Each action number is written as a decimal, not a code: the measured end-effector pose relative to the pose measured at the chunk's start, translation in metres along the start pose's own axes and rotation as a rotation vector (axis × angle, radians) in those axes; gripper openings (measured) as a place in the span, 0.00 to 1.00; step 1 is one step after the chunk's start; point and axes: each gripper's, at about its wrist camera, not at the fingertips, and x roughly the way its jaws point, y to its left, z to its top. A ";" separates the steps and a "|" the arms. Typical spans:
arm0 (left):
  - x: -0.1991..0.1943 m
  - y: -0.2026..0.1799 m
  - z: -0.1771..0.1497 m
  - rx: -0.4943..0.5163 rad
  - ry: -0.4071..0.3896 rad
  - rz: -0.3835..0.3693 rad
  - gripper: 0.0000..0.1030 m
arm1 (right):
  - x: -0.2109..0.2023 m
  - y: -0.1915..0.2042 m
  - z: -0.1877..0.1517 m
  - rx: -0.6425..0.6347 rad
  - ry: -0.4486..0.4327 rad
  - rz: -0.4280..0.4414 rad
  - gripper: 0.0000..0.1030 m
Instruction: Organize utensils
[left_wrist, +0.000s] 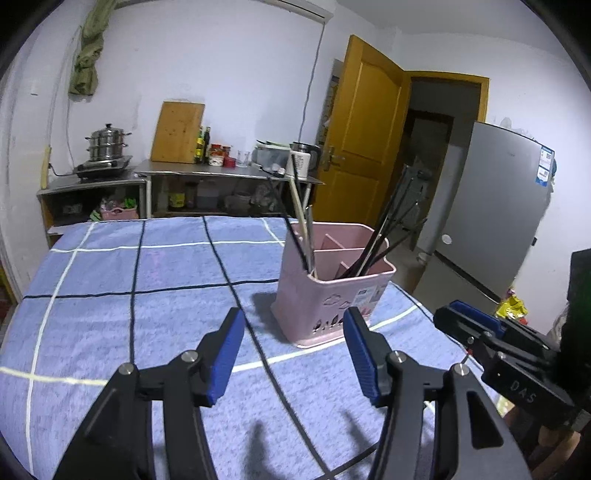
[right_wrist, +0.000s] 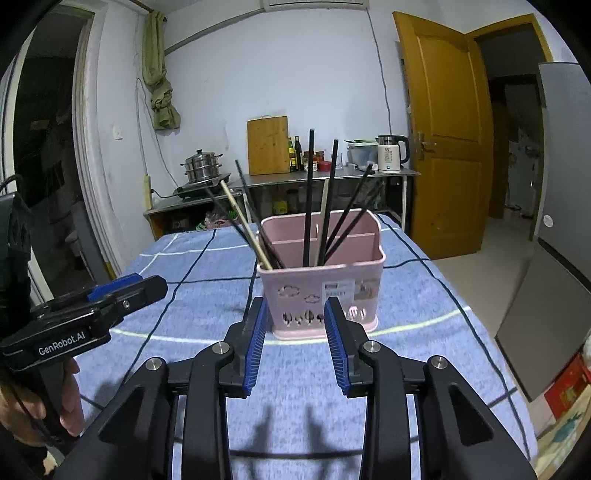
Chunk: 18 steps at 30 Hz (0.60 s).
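A pink plastic utensil holder stands upright on the blue checked tablecloth. Several black chopsticks and a pale wooden one lean out of its compartments, also seen in the left wrist view as black chopsticks and a pale one. My left gripper is open just short of the holder, a little to its left, nothing between its blue pads. My right gripper is open in front of the holder's front wall, empty. Each gripper shows in the other's view: right gripper, left gripper.
The tablecloth covers a table whose right edge drops to the floor. Behind stand a steel counter with a pot, a cutting board, bottles and a kettle, a yellow door and a grey fridge. A hand holds the left gripper's handle.
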 end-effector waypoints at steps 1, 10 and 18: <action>-0.002 0.000 -0.004 0.001 -0.009 0.005 0.56 | -0.001 0.003 -0.006 -0.008 -0.009 -0.006 0.32; -0.011 -0.012 -0.041 0.059 -0.071 0.069 0.56 | -0.012 0.016 -0.043 -0.039 -0.083 -0.024 0.34; -0.016 -0.013 -0.060 0.056 -0.092 0.111 0.56 | -0.018 0.016 -0.061 -0.033 -0.130 -0.057 0.34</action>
